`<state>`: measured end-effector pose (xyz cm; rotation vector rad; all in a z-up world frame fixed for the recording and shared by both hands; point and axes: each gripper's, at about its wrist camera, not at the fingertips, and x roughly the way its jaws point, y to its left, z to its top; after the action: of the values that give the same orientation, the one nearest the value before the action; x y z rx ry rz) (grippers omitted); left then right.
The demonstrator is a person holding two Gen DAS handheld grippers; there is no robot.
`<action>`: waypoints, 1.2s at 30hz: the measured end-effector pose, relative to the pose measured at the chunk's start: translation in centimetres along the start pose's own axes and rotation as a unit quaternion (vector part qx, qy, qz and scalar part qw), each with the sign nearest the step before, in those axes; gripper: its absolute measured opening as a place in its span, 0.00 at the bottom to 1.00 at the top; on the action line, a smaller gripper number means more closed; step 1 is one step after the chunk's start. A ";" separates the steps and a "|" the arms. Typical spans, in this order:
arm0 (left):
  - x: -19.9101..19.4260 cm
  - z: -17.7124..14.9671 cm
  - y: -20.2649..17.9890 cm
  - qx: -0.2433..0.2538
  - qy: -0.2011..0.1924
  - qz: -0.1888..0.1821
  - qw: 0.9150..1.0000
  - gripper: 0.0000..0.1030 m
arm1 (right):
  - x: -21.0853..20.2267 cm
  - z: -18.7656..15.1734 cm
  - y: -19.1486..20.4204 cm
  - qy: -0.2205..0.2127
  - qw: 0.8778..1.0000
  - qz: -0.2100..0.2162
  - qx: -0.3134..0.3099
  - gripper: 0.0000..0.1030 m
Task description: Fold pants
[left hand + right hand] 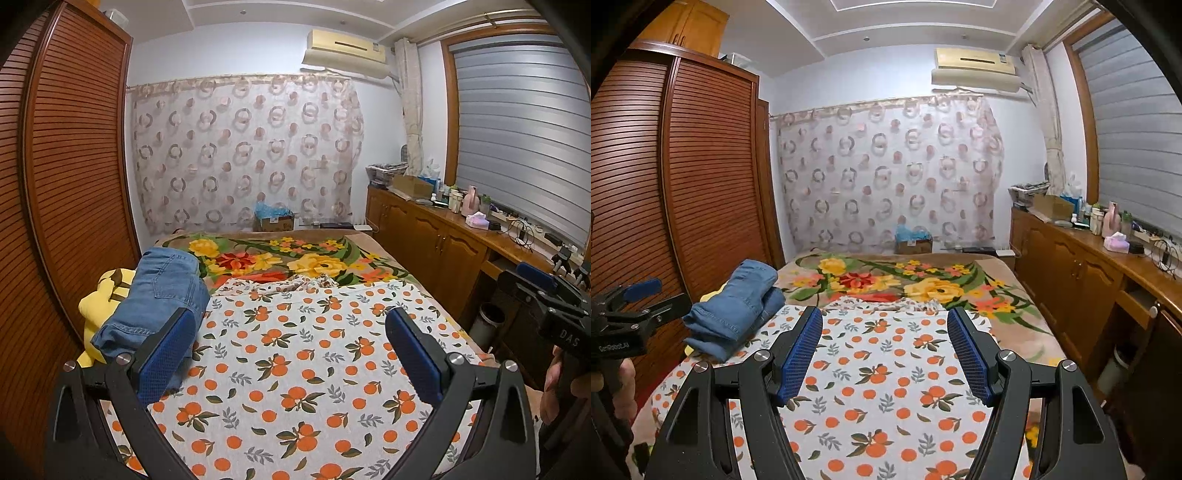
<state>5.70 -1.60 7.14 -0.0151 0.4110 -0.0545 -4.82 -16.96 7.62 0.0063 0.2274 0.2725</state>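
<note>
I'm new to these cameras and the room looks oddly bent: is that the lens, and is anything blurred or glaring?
Left wrist view: fisheye bends the wardrobe and window blind into curves, corners go black; folded jeans are sharp, lighting even, no strong glare. Right wrist view: same bowing and dark corners; the orange-print sheet is crisp, shadows soft.

1. From my left wrist view, the folded jeans (155, 295) hide most of a yellow item (96, 300) beneath them.
2. My left gripper's near finger (166, 354) covers the jeans' front corner.
3. Countertop clutter (465, 201) by the window is too small for me to identify.
</note>
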 end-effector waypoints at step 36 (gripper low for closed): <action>0.0 -0.2 0.3 -0.001 0.000 0.002 1.000 1.00 | 0.0 -0.6 -1.6 -0.002 1.000 0.017 -0.006 0.70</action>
<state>5.68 -1.28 6.94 -0.0153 0.4118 -0.0500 -4.50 -18.54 6.94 -0.0006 0.2220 0.3073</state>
